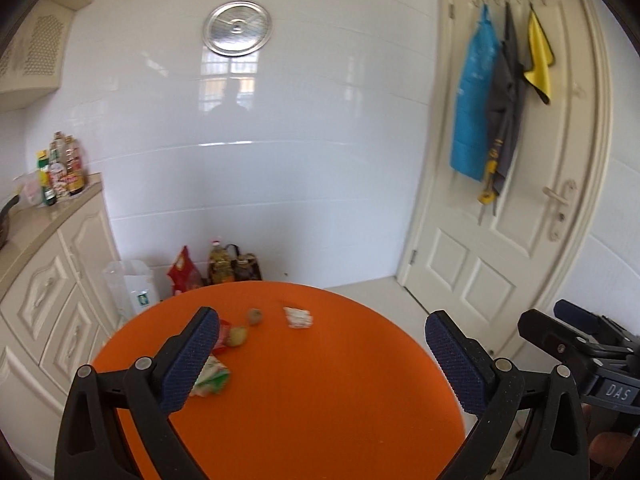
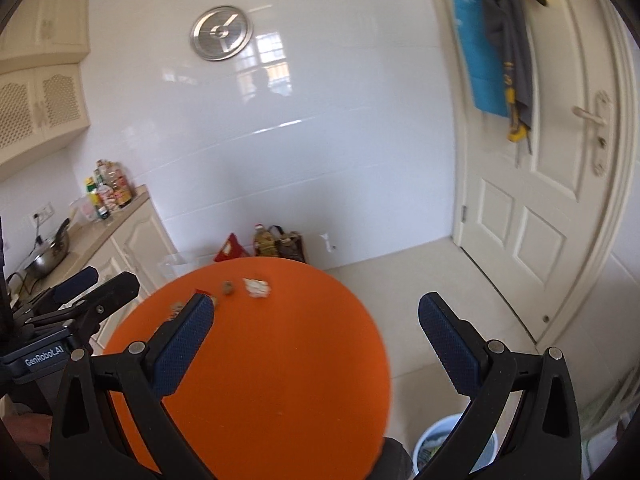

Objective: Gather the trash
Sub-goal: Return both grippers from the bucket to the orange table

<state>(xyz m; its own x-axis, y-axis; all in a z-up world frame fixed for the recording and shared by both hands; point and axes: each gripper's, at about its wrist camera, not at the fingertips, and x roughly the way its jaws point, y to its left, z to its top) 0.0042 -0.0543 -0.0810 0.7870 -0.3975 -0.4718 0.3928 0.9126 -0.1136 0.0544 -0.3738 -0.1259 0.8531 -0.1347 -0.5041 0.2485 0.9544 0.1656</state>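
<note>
A round orange table [image 1: 320, 380] carries scattered trash: a crumpled white wrapper [image 1: 297, 317], two brownish lumps [image 1: 254, 316], a red wrapper [image 1: 224, 330] and a green-white packet [image 1: 212, 379]. My left gripper [image 1: 320, 354] is open and empty above the near half of the table, its left finger in front of the packet. My right gripper [image 2: 316, 338] is open and empty, hovering over the table's right edge [image 2: 376, 340]. The white wrapper [image 2: 256, 287] and a lump [image 2: 228, 287] lie at the far side. A white bin [image 2: 436, 442] stands on the floor below the right gripper.
Cream cabinets with bottles [image 1: 64, 172] line the left wall. Bags and an oil bottle [image 1: 220, 266] stand on the floor behind the table, beside a clear container [image 1: 128, 284]. A white door [image 1: 520, 200] with hanging aprons is at right. The right gripper's body [image 1: 592, 352] shows at right.
</note>
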